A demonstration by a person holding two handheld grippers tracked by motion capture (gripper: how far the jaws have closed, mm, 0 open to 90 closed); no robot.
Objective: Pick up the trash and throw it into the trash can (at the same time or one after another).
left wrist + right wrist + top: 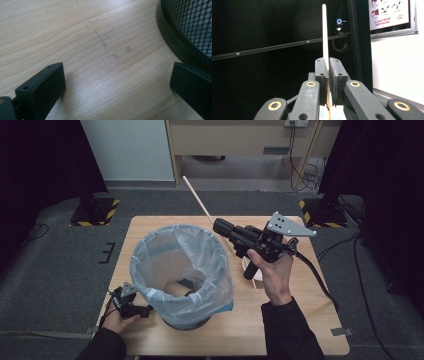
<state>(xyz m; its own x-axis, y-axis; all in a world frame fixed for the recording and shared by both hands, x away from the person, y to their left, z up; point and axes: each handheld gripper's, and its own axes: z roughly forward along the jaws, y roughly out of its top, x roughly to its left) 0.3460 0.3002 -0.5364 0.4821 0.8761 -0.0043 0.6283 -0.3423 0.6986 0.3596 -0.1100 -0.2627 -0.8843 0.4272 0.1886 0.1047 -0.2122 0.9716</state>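
A black mesh bin (pixel 186 322) lined with a clear plastic bag (pixel 150 265) stands on the wooden table (pixel 300 320), left of its middle. Above the table, just right of the bag's rim, my right gripper (pixel 220 226) is shut on a thin pale wooden stick (pixel 196 197). The stick slants up and away past the far table edge. In the right gripper view the stick (pixel 324 30) stands upright, pinched between the pads of my right gripper (pixel 328 61). My left gripper (pixel 144 311) rests low at the bin's front left. It (pixel 117 85) is open over bare wood, beside the bin (pixel 190 30).
A white ring-like object (pixel 256 273) lies on the table under the right hand. Two stands with yellow-black striped bases (pixel 95 211) (pixel 320 214) sit on the floor past the far corners. A cable (pixel 320 280) trails from the right gripper across the table's right side.
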